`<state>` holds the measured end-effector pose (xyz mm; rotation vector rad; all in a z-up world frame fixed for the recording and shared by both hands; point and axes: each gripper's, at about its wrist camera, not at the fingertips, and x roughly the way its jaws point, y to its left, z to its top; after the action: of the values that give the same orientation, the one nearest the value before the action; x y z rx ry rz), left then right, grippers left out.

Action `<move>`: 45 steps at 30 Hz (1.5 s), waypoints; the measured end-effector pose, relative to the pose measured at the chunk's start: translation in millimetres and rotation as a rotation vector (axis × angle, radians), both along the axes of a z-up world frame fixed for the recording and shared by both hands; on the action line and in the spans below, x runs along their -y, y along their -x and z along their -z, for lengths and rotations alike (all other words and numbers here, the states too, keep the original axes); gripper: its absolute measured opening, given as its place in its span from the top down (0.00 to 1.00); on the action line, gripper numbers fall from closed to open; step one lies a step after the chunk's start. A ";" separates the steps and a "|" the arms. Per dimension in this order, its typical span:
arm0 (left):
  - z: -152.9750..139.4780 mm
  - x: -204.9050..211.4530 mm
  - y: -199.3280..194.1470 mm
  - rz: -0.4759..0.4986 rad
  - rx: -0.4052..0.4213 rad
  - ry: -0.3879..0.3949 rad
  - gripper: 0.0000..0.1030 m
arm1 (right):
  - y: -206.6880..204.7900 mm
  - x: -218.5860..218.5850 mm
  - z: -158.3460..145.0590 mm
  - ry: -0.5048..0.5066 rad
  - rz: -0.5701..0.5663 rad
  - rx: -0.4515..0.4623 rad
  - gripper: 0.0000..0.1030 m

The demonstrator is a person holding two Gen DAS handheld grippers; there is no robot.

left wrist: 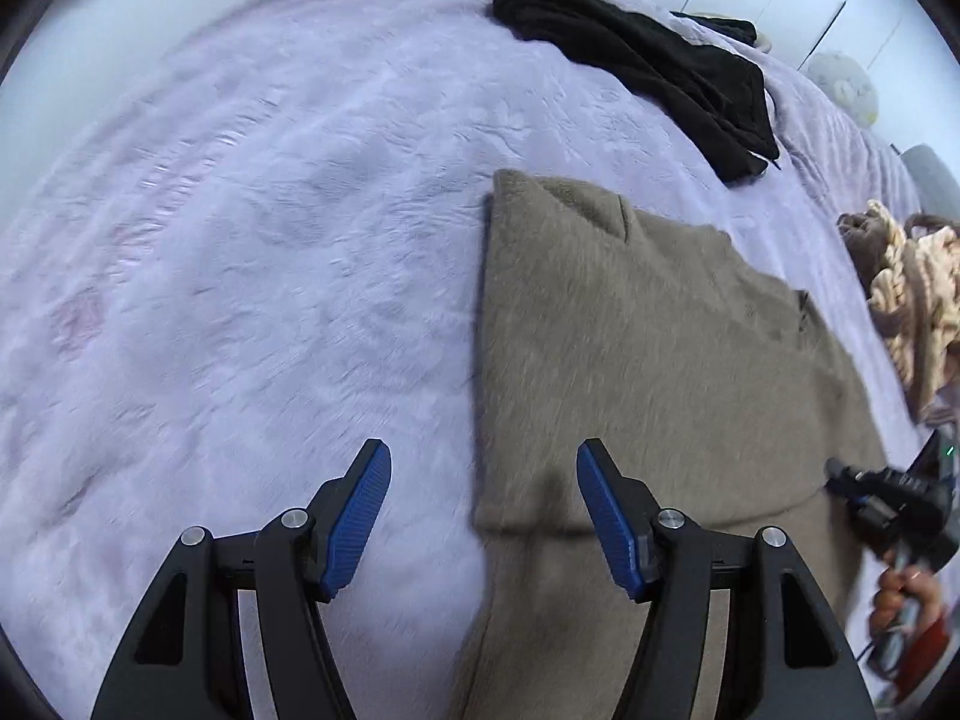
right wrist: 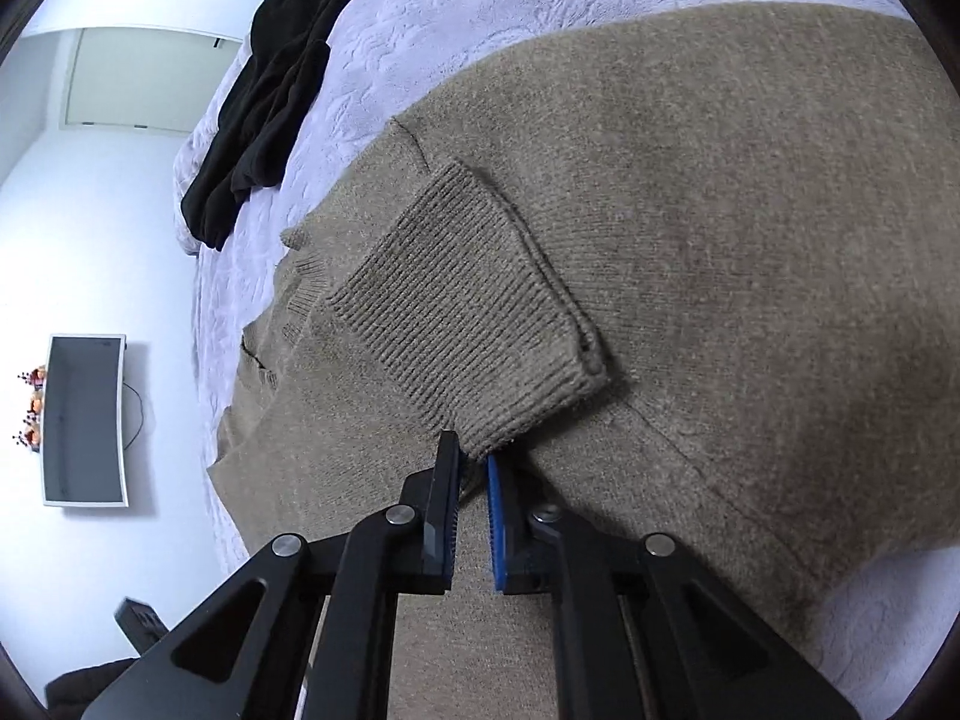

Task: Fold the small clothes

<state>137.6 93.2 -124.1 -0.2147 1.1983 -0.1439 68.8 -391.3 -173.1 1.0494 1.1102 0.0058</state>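
Right claw (right wrist: 474, 456): pads nearly closed, pinching the corner of the ribbed cuff (right wrist: 468, 312). Only the cuff's tip sits between the pads, a thin bite. The cuff lies folded in across the sweater (right wrist: 750, 210), which is spread flat on the bed (right wrist: 480, 12).

Left claw (left wrist: 483, 468): wide open, holding nothing, hovering over the sweater's left edge (left wrist: 483, 330) near the bed's near side.

Risks, as I judge them:
- Cuff slips out if I pull fast; the grip is on the very corner and the knit is stretchy.
- Dragging the sleeve could haul the body along and ruck the fold, since nothing pins the sweater down. Left claw could hold the edge.
- Fluffy bed cover may catch the pads if I go low.

Room:
- Left of the sweater, a broad stretch of bare bed; good space for swinging the left claw.
- Black garment (left wrist: 636, 60) lies toward the bed's far edge, well apart from the sweater.
- A knitted cream bundle (left wrist: 912, 300) sits near the sweater's right side; tighter there.
- From the right wrist view the bed's edge runs close to the sweater's collar end, so little margin that way.
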 end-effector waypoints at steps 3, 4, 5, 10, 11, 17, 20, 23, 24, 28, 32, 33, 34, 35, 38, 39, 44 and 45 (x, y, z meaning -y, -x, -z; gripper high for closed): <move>16.7 5.3 -28.3 0.009 -0.032 0.049 0.36 | -0.6 -0.3 2.9 -0.025 0.009 0.011 0.92; 20.7 8.3 -35.1 0.022 -0.037 0.063 0.36 | 1.4 1.8 4.8 -0.042 0.014 0.014 0.92; 22.6 11.1 -39.4 0.029 -0.036 0.067 0.36 | 2.5 3.8 6.9 -0.062 0.020 0.016 0.92; 16.4 24.3 -43.1 0.076 -0.025 0.131 0.86 | 1.2 6.7 8.6 -0.092 0.025 -0.008 0.92; 11.7 28.0 -42.1 0.088 -0.016 0.106 0.90 | -0.7 5.3 3.7 -0.076 0.015 -0.012 0.92; -14.0 38.6 -38.3 0.194 0.110 -0.114 0.89 | 0.0 3.1 -42.6 0.066 -0.060 0.089 0.93; -1.5 32.1 -43.0 0.165 0.104 -0.293 0.89 | -3.2 6.7 -22.3 0.135 -0.082 0.007 0.92; 1.5 5.6 -37.0 0.105 0.054 -0.216 0.89 | 2.4 14.4 -5.6 0.039 -0.026 0.007 0.91; 0.7 -2.2 -32.2 0.100 0.042 -0.173 0.89 | 5.6 15.3 -6.5 0.019 -0.007 0.013 0.90; 1.1 -16.0 -5.2 0.129 -0.005 -0.118 0.89 | 13.7 3.1 -31.3 0.034 -0.060 0.026 0.51; 8.0 -7.8 21.3 0.194 -0.036 -0.076 0.89 | 13.0 -41.7 -43.3 -0.142 -0.164 0.082 0.51; 10.1 -2.8 24.0 0.208 -0.037 -0.075 0.89 | 7.4 -56.6 -44.8 -0.161 -0.203 0.081 0.51; 12.1 2.5 26.9 0.223 -0.036 -0.079 0.89 | -2.5 -76.2 -47.4 -0.175 -0.254 0.087 0.51; 13.9 7.3 29.6 0.234 -0.033 -0.083 0.89 | -13.6 -92.4 -51.1 -0.180 -0.296 0.102 0.51; 15.4 15.2 38.0 0.251 -0.016 -0.092 0.89 | -57.2 -142.2 -66.4 -0.165 -0.415 0.148 0.51; 15.7 14.4 39.2 0.252 -0.011 -0.094 0.89 | -67.1 -153.5 -68.9 -0.168 -0.445 0.154 0.51; 8.5 -7.2 51.6 0.211 -0.010 -0.036 0.89 | -88.1 -202.8 -60.3 -0.258 -0.549 0.090 0.51; 7.0 -12.5 53.3 0.194 -0.009 -0.019 0.89 | -83.6 -207.7 -54.5 -0.275 -0.548 0.075 0.51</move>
<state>84.3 105.7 -131.1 -0.0825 1.2280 -0.3013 152.4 -183.6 -118.5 0.9457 1.3226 0.6447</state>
